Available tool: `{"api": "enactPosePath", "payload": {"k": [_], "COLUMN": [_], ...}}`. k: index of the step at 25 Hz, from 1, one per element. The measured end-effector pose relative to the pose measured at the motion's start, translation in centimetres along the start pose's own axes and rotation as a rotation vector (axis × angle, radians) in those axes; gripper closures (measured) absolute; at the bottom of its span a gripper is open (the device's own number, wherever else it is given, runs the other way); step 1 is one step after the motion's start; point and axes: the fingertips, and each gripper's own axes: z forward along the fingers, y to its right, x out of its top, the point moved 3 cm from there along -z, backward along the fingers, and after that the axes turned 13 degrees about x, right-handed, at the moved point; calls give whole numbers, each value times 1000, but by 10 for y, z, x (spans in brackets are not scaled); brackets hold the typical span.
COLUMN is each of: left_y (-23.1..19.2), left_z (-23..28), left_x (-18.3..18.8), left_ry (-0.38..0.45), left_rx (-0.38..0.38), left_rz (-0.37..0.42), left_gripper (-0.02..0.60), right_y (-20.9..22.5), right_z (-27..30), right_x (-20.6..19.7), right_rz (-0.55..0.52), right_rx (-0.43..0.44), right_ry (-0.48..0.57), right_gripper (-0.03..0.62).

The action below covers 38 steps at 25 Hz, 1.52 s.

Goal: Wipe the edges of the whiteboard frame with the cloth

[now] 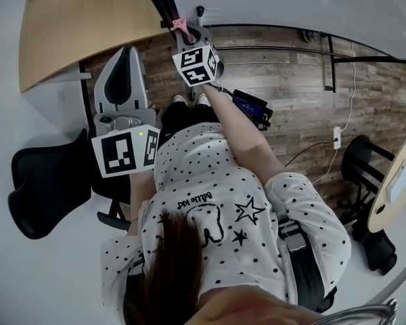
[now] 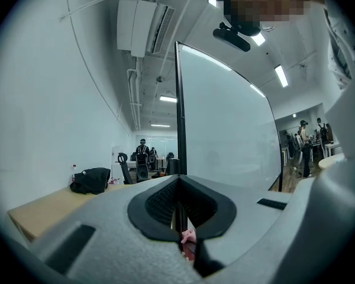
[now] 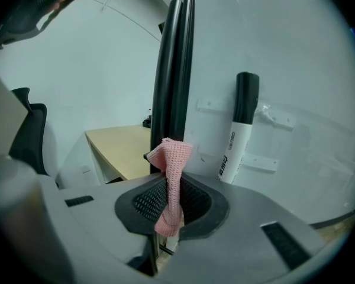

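Pinching the pink cloth (image 3: 170,176) hard between its clenched jaws, the right gripper (image 3: 168,205) holds it up in the middle of its own view. The twisted top of the rag touches the black whiteboard frame (image 3: 171,70), which runs up the centre of the frame. The left gripper (image 2: 178,209) hangs back at centre left of the head view, well apart from the frame. Its jaws are pressed together on nothing, and only a scrap of pink shows through the slit beyond them. From where I stand the wipe looks barely begun. The worry is that rag: it is bunched into a thin strip, so only its tip meets the edge. Any drag along the frame could fold it aside and let bare plastic scrape the metal. A marker pen (image 3: 241,123) sits clipped to the whiteboard (image 3: 307,58) just right of the frame, and a wide stroke could knock it loose. With no second grip steadying the board, a firm push might shift it too.
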Motion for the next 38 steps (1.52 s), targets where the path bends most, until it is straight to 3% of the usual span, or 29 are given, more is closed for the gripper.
{"api": "enactPosePath", "payload": {"k": [25, 38], "left_y": [-1, 5], "left_z": [-5, 14], "left_x": [0, -33], "left_ry": [-4, -67], "left_rx": [10, -38], "left_rz": [-2, 8], "left_gripper": [566, 566], "right_y": [5, 26], "right_z": [8, -37], "right_x": [-42, -36], "right_rz": [50, 107], "right_rx": [-8, -38], "right_ry": [-117, -49], "right_gripper": [560, 560]}}
